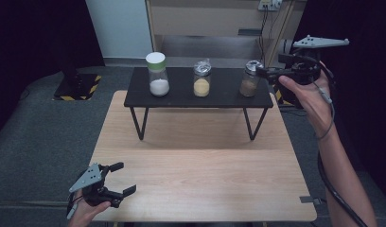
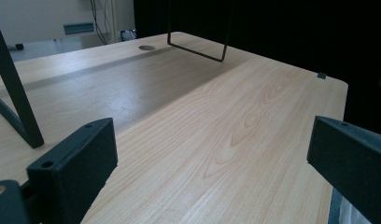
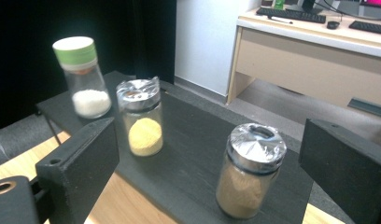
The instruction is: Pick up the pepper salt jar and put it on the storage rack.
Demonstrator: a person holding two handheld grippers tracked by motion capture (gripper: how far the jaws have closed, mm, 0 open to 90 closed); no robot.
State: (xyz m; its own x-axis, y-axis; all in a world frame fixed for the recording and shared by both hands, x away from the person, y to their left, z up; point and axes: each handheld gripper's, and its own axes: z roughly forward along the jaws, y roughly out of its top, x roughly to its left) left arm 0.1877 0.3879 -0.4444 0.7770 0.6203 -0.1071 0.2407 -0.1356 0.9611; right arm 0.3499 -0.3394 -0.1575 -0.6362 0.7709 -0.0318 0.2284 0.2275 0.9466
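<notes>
Reaching with your right gripper (image 1: 263,72), jaws wide and empty, centre them around the brown-spice jar (image 3: 249,170) at lower middle of the right gripper view before squeezing; left gripper (image 1: 119,178) waits open, lower left.

A small glass jar with a shiny silver lid and brown powder inside (image 3: 250,172) stands upright at the right end of a low black shelf (image 3: 188,168). The brown powder fills the lower part of the jar. It stands apart from a glass jar with yellow powder (image 3: 142,116) in the middle.
</notes>
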